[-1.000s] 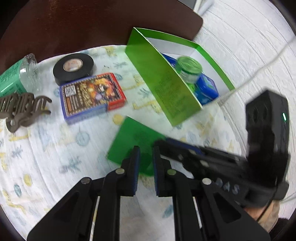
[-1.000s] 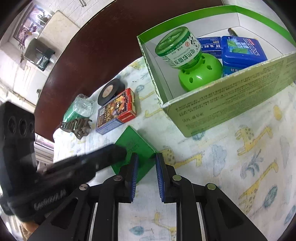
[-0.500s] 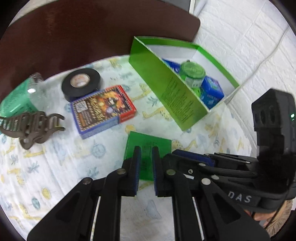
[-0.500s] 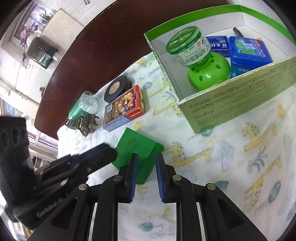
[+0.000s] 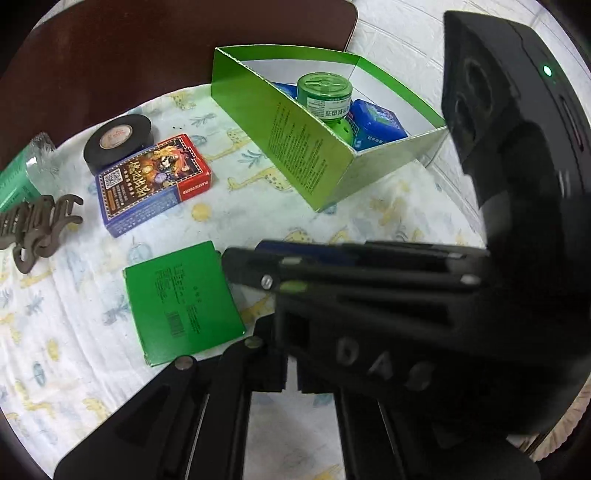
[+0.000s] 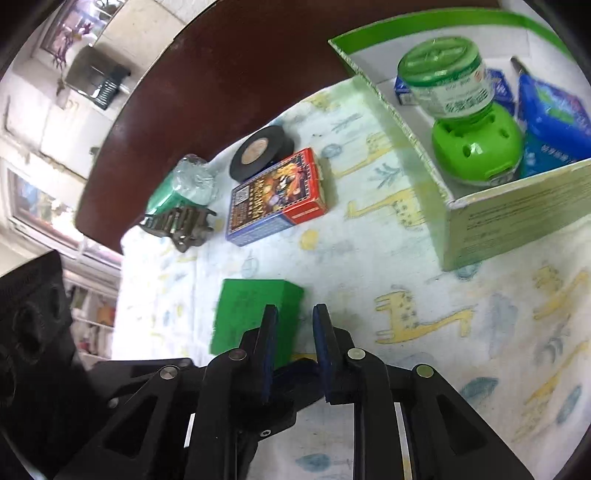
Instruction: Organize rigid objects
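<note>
A flat green box [image 5: 183, 302] lies on the patterned cloth, also in the right wrist view [image 6: 255, 314]. My right gripper [image 6: 293, 332] is just to its right, jaws narrowly apart with nothing between them. The right gripper crosses the left wrist view [image 5: 251, 266] and covers my left gripper's tips [image 5: 291, 373], which look nearly closed and empty. A card box [image 5: 153, 182], a black tape roll [image 5: 118, 142] and a brown hair clip [image 5: 33, 229] lie to the left. The open green carton [image 5: 314, 166] holds a green jar [image 5: 325, 96] and blue boxes [image 5: 376, 123].
A green wrapped packet [image 6: 177, 188] lies at the cloth's far left by the clip [image 6: 181, 223]. The dark brown table [image 5: 147, 55] shows beyond the cloth. A white brick wall [image 5: 399, 33] stands behind the carton.
The green box now lies flat left of both grippers instead of at their tips. The right gripper has swung across the left wrist view, close to the camera.
</note>
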A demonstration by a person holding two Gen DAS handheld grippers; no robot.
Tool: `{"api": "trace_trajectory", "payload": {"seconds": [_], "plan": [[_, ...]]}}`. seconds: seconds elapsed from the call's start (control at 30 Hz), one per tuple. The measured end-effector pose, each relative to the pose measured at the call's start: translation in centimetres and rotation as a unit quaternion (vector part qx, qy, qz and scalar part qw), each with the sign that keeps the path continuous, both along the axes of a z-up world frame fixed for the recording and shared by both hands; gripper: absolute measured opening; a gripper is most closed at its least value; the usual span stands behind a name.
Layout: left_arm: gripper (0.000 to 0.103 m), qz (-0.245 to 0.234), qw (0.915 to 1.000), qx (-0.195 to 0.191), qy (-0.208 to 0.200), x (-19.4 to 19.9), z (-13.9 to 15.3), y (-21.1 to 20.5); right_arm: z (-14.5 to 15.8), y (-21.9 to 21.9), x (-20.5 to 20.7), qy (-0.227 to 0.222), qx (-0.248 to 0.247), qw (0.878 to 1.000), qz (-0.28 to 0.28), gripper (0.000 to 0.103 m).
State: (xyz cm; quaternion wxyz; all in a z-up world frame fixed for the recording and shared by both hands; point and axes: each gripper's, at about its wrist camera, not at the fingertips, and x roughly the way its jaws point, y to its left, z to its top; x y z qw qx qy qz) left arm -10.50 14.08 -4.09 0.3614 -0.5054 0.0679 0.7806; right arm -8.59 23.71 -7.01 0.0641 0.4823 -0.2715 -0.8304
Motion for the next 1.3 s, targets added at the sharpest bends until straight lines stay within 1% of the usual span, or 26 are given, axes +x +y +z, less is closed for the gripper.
{"api": "trace_trajectory", "payload": {"seconds": [0.1,0.2,0.27,0.3,0.33,0.37,0.4,0.43,0.47,0.5,0.57,0.6,0.63,0.67,0.7,0.77,0.83,0.9,0.97,1.0,1.03,1.1,1.2,1.27,1.3], "plan": [[0.001,0.021,0.9997,-0.005,0.013,0.1,1.0,-1.7,1.4,0.9,0.6,0.016,0.019,1.000,-0.011,0.023],[0.002,0.060,0.9978,0.001,0.029,-0.5,2.2,-4.4,2.4,1.6,1.0,0.022,0.043,0.999,-0.015,0.022],[0.003,0.092,0.9951,0.006,0.037,-1.3,2.6,-6.1,2.5,1.7,1.1,0.018,0.042,0.999,-0.011,0.023],[0.006,0.109,0.9934,0.008,0.036,-1.9,2.8,-6.8,2.5,1.7,1.1,0.015,0.037,0.999,-0.010,0.023],[0.014,0.119,0.9922,0.010,0.034,-2.4,2.9,-7.1,2.4,1.6,1.2,0.012,0.031,0.999,-0.009,0.023],[0.020,0.126,0.9915,0.011,0.031,-2.9,2.7,-7.4,2.3,1.3,1.3,0.009,0.026,1.000,-0.007,0.024],[0.032,0.132,0.9908,0.010,0.027,-3.3,2.5,-7.5,2.1,1.1,1.2,0.005,0.021,1.000,-0.005,0.027],[0.036,0.137,0.9903,0.008,0.024,-3.9,2.4,-7.3,2.0,0.8,1.2,0.002,0.016,1.000,-0.004,0.029],[0.036,0.136,0.9903,0.007,0.024,-4.0,2.3,-7.1,1.8,0.6,1.2,0.000,0.013,1.000,-0.004,0.033],[0.036,0.132,0.9910,0.006,0.025,-4.0,2.2,-6.8,1.7,0.4,1.1,-0.001,0.012,1.000,-0.004,0.036],[0.034,0.129,0.9915,-0.004,0.017,-4.0,1.9,-6.0,1.5,0.1,0.9,-0.007,0.011,1.000,-0.006,0.036],[0.031,0.129,0.9916,-0.009,0.010,-4.0,1.6,-6.0,1.3,-0.1,0.8,-0.011,0.011,1.000,-0.004,0.036],[0.023,0.129,0.9916,-0.009,0.005,-3.8,1.3,-6.1,1.3,-0.3,0.7,-0.013,0.012,1.000,-0.001,0.036],[0.019,0.129,0.9917,-0.008,-0.001,-3.6,1.0,-6.2,1.2,-0.4,0.7,-0.014,0.015,1.000,0.002,0.036],[0.016,0.127,0.9918,-0.003,-0.008,-3.4,0.8,-6.4,1.2,-0.6,0.7,-0.014,0.017,1.000,0.004,0.036],[0.016,0.128,0.9915,0.005,-0.021,-3.1,0.4,-6.9,1.2,-0.7,0.6,-0.012,0.015,1.000,0.006,0.036],[0.011,0.130,0.9913,0.008,-0.019,-3.0,0.3,-7.3,1.1,-0.8,0.2,-0.012,0.012,1.000,0.009,0.036],[0.011,0.136,0.9905,0.009,-0.022,-3.2,0.2,-7.5,0.6,-1.1,-0.3,-0.020,0.007,1.000,0.013,0.036],[0.008,0.138,0.9902,0.001,-0.024,-3.2,-0.3,-7.2,-0.2,-1.7,-1.0,-0.033,0.001,0.999,0.025,0.036],[0.008,0.144,0.9894,0.007,-0.022,-3.2,-0.3,-7.3,-0.8,-2.1,-1.2,-0.039,-0.007,0.999,0.032,0.035],[0.008,0.145,0.9891,0.012,-0.024,-3.3,-0.3,-7.4,-0.7,-2.2,-1.1,-0.030,-0.004,0.999,0.026,0.035],[0.008,0.148,0.9884,0.020,-0.028,-3.4,-0.4,-7.6,-0.6,-2.2,-1.2,-0.030,-0.002,0.999,0.027,0.034],[0.009,0.141,0.9897,0.013,-0.022,-3.2,-0.2,-7.4,-0.5,-2.3,-1.2,-0.027,0.002,0.999,0.036,0.033],[0.010,0.139,0.9900,0.011,-0.026,-3.1,-0.2,-7.5,-0.5,-2.2,-1.0,-0.025,-0.004,0.999,0.038,0.033],[0.013,0.138,0.9899,0.014,-0.029,-3.0,-0.2,-7.6,-0.5,-2.2,-0.9,-0.025,-0.006,0.999,0.039,0.033]]}}
